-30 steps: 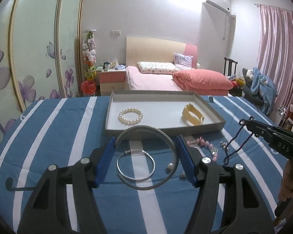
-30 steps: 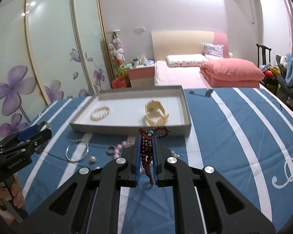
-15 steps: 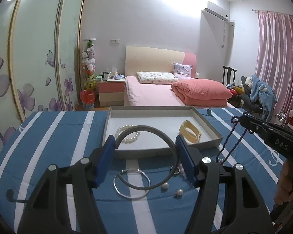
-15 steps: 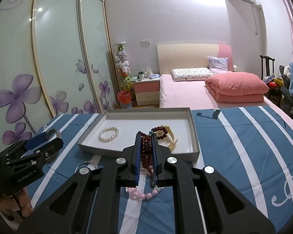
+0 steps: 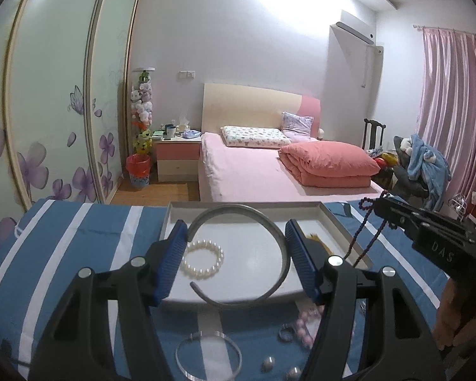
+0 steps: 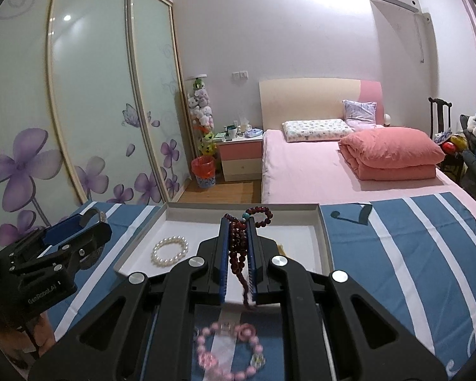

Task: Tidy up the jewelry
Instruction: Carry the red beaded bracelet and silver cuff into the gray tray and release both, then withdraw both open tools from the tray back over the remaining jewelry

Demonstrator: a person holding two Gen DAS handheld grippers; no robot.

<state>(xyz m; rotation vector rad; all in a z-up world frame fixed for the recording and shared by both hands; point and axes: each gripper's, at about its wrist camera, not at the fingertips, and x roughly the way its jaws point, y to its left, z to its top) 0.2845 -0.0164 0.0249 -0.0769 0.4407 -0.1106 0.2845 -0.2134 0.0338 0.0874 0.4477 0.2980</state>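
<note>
Here the left gripper (image 5: 234,263) is spread wide, its blue pads braced against the outer sides of an open bangle (image 5: 241,254), which is held raised over the near part of the tray (image 5: 342,225). The bangle looks stiff, light and smooth, so it is judged liable to slip or spring out if the squeeze is eased unevenly; the widest opposite sides, where the pads already sit, are the best places to hold it. Its gap faces the left pad.

The right gripper (image 6: 238,250) is pressed nearly together on a beads strand (image 6: 238,247), a loop poking out past the fingertips and a tail hanging below, also over the tray's near edge. The strand is limp and will swing and pool on release; it is best pinched mid-length, as is done here.

A pearl bracelet (image 5: 203,260) lies in the tray's left half, and a yellowish piece is mostly hidden at its right. On the striped bedspread (image 6: 396,254), before the tray's near edge, a pink bracelet (image 6: 228,349), a thin hoop (image 5: 208,360) and small studs remain to be sorted.
</note>
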